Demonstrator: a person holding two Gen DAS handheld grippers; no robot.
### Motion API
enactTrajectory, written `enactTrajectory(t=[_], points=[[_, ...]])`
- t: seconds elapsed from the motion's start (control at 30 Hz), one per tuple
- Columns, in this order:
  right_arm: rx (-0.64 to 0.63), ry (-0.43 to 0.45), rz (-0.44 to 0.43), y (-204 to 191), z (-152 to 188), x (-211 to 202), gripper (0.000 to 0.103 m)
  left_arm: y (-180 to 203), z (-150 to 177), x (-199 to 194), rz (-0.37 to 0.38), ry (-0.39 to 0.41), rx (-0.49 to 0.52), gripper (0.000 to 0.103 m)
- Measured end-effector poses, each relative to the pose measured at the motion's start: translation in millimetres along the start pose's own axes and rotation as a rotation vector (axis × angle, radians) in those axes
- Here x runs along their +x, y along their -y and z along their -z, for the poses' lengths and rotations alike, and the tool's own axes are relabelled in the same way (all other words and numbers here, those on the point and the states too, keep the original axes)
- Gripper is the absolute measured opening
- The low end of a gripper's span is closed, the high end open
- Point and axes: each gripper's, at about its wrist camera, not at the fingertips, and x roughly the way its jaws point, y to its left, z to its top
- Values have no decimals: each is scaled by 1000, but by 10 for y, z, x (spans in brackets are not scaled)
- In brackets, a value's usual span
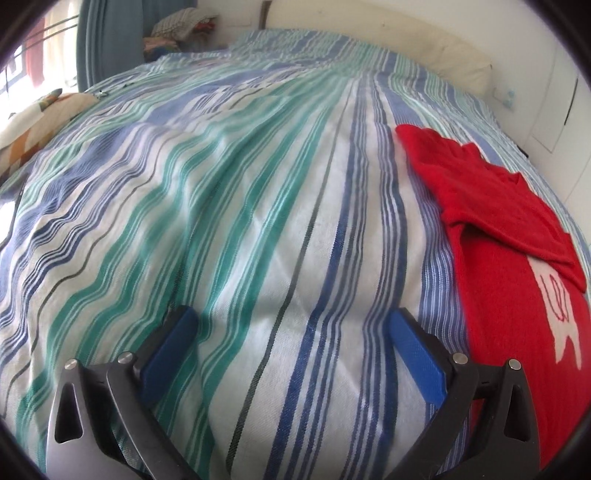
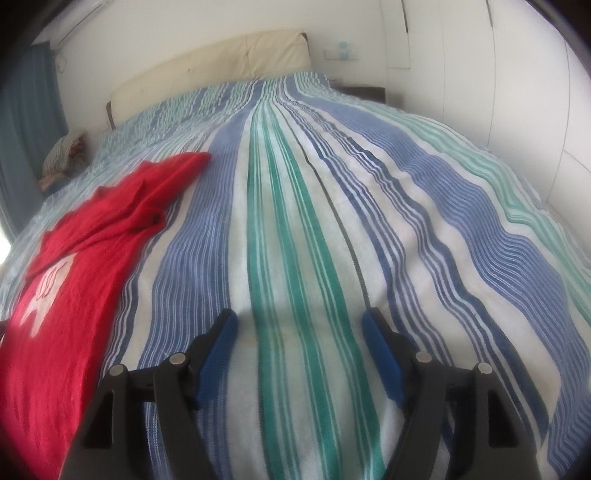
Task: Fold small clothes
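A small red garment [image 1: 509,251] with a white print lies flat on the striped bedspread [image 1: 258,206], one sleeve folded over its body. In the left wrist view it is to the right of my left gripper [image 1: 293,321], which is open and empty over the bedspread. In the right wrist view the same red garment [image 2: 70,288] lies to the left of my right gripper [image 2: 299,325], which is also open and empty, its jaws wide apart above the stripes.
A cream headboard [image 2: 221,62] runs along the far end of the bed. White wardrobe doors [image 2: 517,85] stand to the right. A patterned cushion [image 1: 33,122] and a pile of clothes [image 1: 184,29] lie at the far left by a blue curtain [image 1: 107,40].
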Motion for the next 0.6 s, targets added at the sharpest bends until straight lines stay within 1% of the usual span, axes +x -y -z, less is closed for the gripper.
enactTrajectory(t=[0.2, 0.3, 0.37, 0.43, 0.47, 0.5, 0.53, 0.57, 0.6], points=[[2, 1, -2, 5, -2, 1, 70, 2, 1, 3, -3, -3, 1, 103], [1, -2, -3, 3, -1, 3, 71, 30, -10, 9, -23, -17, 13, 103], [-3, -9, -8, -4, -9, 15, 74, 56, -42, 2, -43, -43, 25, 103], [-8, -21, -24, -15, -20, 30, 80, 81, -117, -62, -68, -100, 28, 100], [-10, -34, -38, -19, -41, 43, 81, 84, -133, -160, -54, -116, 16, 100], [-11, -53, -48, -21, -66, 40, 82, 81, -120, -303, -9, -119, -3, 100], [-13, -83, -47, -27, -106, 17, 82, 89, -84, -464, 51, -123, -13, 101], [-12, -113, -46, -39, -147, -38, 82, 117, -24, -618, 101, -138, -7, 101], [-6, -134, -61, -48, -168, -132, 82, 168, 62, -756, 134, -162, 12, 101]])
